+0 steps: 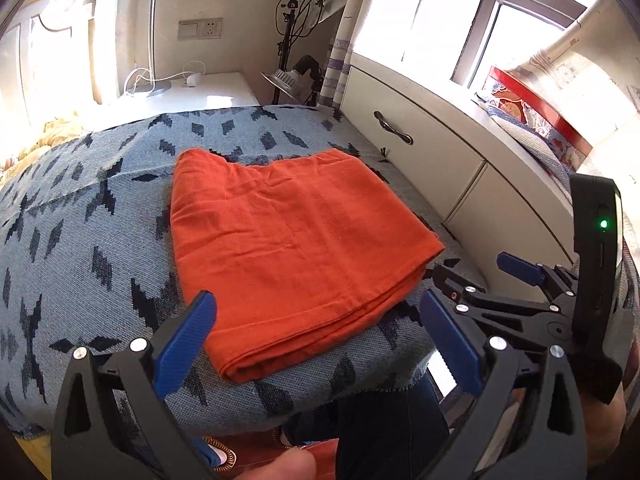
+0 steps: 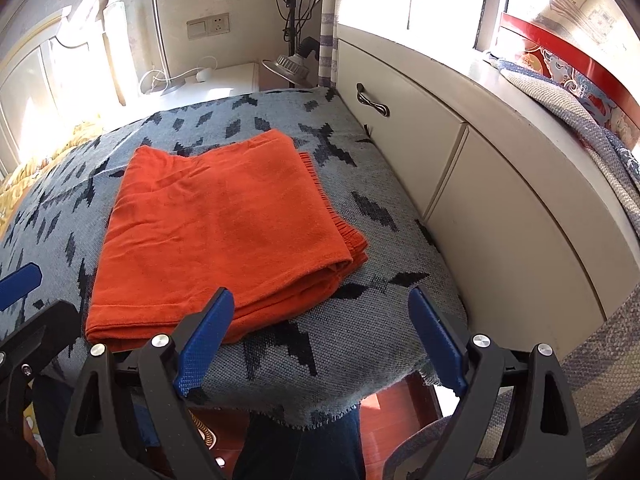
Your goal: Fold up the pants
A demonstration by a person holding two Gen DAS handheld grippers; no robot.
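The orange pants (image 1: 292, 240) (image 2: 224, 232) lie folded into a flat, layered rectangle on the grey patterned bed cover (image 1: 80, 240) (image 2: 360, 320). My left gripper (image 1: 316, 332) hovers open just in front of the near folded edge, with nothing between its blue pads. My right gripper (image 2: 320, 332) is also open and empty, held over the cover near the pants' right front corner. The right gripper (image 1: 480, 284) also shows at the right in the left wrist view, and one blue pad of the left gripper (image 2: 18, 284) shows at the left edge in the right wrist view.
A white drawer cabinet (image 1: 440, 152) (image 2: 480, 184) runs along the bed's right side under a window. A nightstand (image 1: 192, 92) with a lamp and cables and a light stand (image 1: 292, 40) sit behind the bed. A person's legs in dark trousers (image 1: 380, 420) stand at the bed's front edge.
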